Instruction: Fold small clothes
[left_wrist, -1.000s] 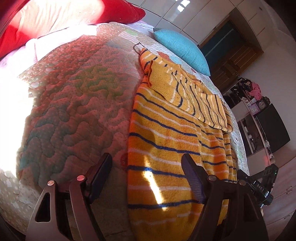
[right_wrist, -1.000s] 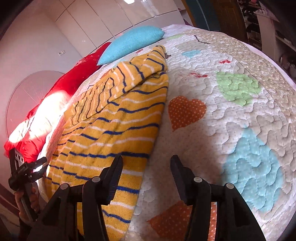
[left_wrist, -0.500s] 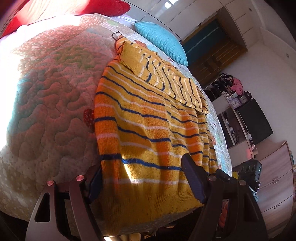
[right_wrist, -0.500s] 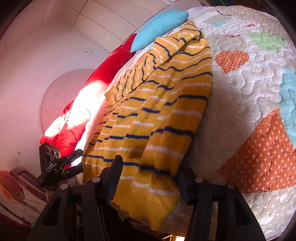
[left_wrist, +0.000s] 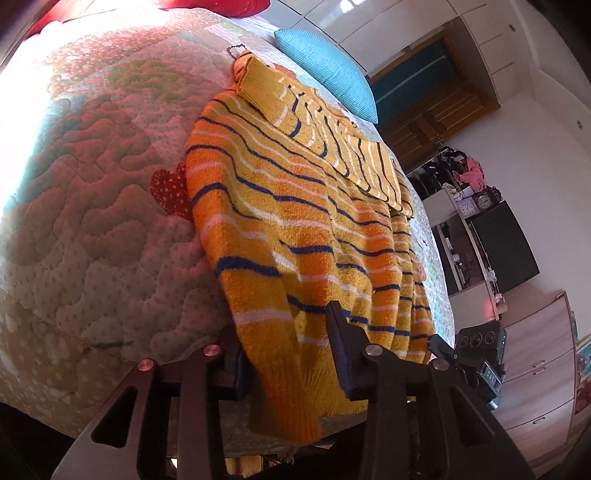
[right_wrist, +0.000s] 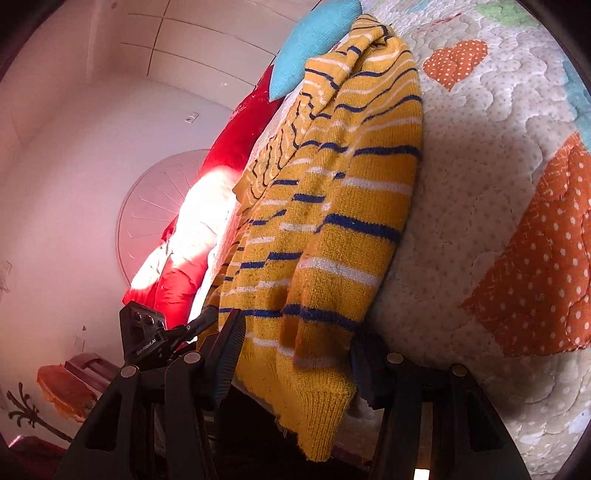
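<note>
A yellow knit sweater (left_wrist: 295, 206) with blue and white stripes lies flat on the quilted bed, sleeves folded across its upper part, hem hanging over the near bed edge. My left gripper (left_wrist: 288, 354) is open with its fingers on either side of the sweater's left hem corner. My right gripper (right_wrist: 295, 354) is open and straddles the sweater (right_wrist: 332, 206) at its right hem corner. Neither has closed on the cloth. Each gripper shows in the other's view, at the opposite corner.
The patchwork quilt (left_wrist: 96, 177) covers the bed (right_wrist: 517, 184). A turquoise pillow (left_wrist: 328, 66) and red pillows (right_wrist: 236, 133) lie at the head. Drawers, a dark screen and shelves (left_wrist: 509, 243) stand to the right of the bed.
Both grippers dropped from above the quilt down to the near bed edge and moved in around the sweater's two hem corners. The jaws narrowed a little but stay open.
</note>
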